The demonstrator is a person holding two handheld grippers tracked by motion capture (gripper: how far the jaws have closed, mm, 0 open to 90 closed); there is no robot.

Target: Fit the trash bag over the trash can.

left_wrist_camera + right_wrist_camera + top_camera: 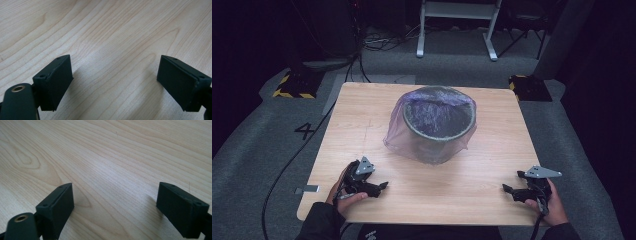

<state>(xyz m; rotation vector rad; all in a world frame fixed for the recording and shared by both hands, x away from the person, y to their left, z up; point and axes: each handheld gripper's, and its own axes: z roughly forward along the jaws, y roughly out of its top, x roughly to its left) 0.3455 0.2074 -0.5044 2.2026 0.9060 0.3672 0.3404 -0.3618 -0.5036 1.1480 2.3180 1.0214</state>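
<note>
— Two grippers, both resting near the front edge of the desk (362,125): the left gripper (379,186) by the front left corner, the right gripper (508,189) by the front right. Each has its jaws spread wide over bare wood with nothing between them.

— And the bin (439,122)?

— Toward the back edge, about midway across, well apart from both. A thin purple bag (398,134) lines it and droops loosely over the rim, bunched on the side nearer the left corner.

— What might go wrong?

— That film looks flimsy, I'd say. A pinch on one layer could tear it, or a one-sided tug could tip the bin or slide it along the desk. Grabbing at the slack might also pull the bag off the rim.
</note>
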